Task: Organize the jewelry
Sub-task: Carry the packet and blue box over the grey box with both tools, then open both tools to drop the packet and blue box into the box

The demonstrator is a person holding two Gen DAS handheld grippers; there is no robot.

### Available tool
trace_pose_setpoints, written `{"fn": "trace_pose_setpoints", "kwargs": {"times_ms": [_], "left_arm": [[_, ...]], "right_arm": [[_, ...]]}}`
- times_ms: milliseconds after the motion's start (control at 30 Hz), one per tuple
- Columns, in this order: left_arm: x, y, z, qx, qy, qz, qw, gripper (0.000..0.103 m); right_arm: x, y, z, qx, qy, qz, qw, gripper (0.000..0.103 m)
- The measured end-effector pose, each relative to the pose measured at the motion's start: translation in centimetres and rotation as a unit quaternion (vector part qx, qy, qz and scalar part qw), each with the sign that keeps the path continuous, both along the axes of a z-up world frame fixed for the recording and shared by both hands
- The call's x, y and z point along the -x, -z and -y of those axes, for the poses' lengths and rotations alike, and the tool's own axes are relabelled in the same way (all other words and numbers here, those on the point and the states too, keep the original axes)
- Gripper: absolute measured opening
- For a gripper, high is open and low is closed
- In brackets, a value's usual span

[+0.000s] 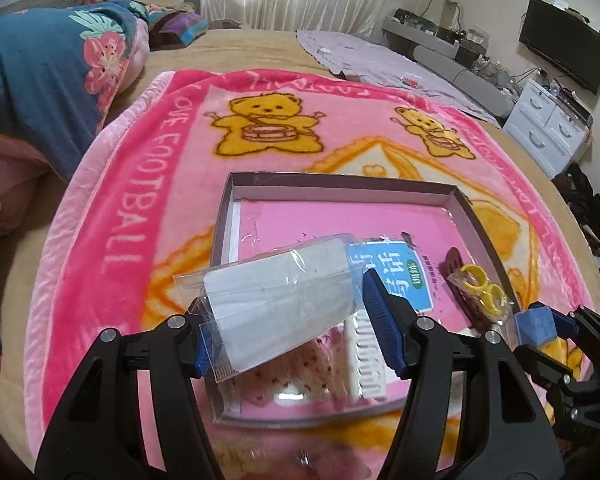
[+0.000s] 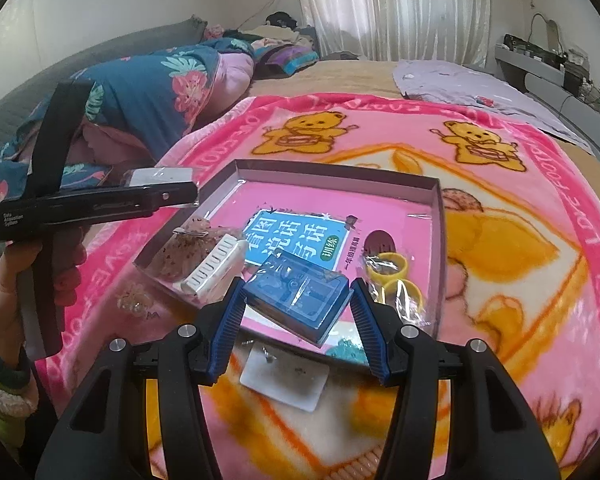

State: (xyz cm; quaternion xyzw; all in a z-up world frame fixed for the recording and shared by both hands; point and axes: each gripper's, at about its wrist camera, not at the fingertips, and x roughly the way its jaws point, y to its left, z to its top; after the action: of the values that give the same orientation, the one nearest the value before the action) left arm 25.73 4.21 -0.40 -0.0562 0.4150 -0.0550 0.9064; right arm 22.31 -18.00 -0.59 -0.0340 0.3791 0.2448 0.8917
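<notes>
A shallow grey box point(image 1: 340, 188) point(image 2: 436, 216) with a pink floor lies on the pink bear blanket. In it are a blue booklet point(image 2: 296, 240), a white comb point(image 2: 216, 268), a speckled pink pouch point(image 2: 184, 256), a dark red piece point(image 2: 380, 242) and bagged yellow rings point(image 1: 482, 286) point(image 2: 396, 280). My left gripper point(image 1: 288, 320) is shut on a white card in a clear plastic sleeve point(image 1: 280, 300), held above the box's near left part. My right gripper point(image 2: 296, 312) is shut on a blue box point(image 2: 300, 296) over the box's near edge.
A white card with small studs point(image 2: 284, 376) and a clear hair tie point(image 2: 134, 300) lie on the blanket point(image 1: 132, 208) outside the box. A floral quilt point(image 1: 52, 76) is piled at the left. A lilac sheet point(image 1: 384, 60) lies at the back right, white drawers point(image 1: 548, 124) beyond the bed.
</notes>
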Motion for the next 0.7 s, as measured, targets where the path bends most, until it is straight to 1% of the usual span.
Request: {"fn": "trace_pose_setpoints", "kwargs": {"times_ms": [167, 400, 533, 700], "left_arm": [[-1.5, 0.9, -0.2, 0.007, 0.001, -0.008, 0.9999, 0.055], [-2.9, 1.9, -0.2, 0.005, 0.001, -0.018, 0.9998, 0.055], [-3.3, 2.7, -0.2, 0.005, 0.001, -0.025, 0.9997, 0.055], [-3.6, 3.5, 0.1, 0.006, 0.005, -0.035, 0.9994, 0.055]], "right_arm": [[-1.3, 1.3, -1.4, 0.015, -0.008, -0.014, 1.000, 0.052], [-2.5, 2.6, -3.1, 0.032, -0.024, -0.024, 0.999, 0.052], [-3.0, 3.5, -3.2, 0.018, -0.018, -0.036, 0.999, 0.052], [-3.3, 4.3, -3.1, 0.020, -0.012, -0.045, 0.999, 0.052]]}}
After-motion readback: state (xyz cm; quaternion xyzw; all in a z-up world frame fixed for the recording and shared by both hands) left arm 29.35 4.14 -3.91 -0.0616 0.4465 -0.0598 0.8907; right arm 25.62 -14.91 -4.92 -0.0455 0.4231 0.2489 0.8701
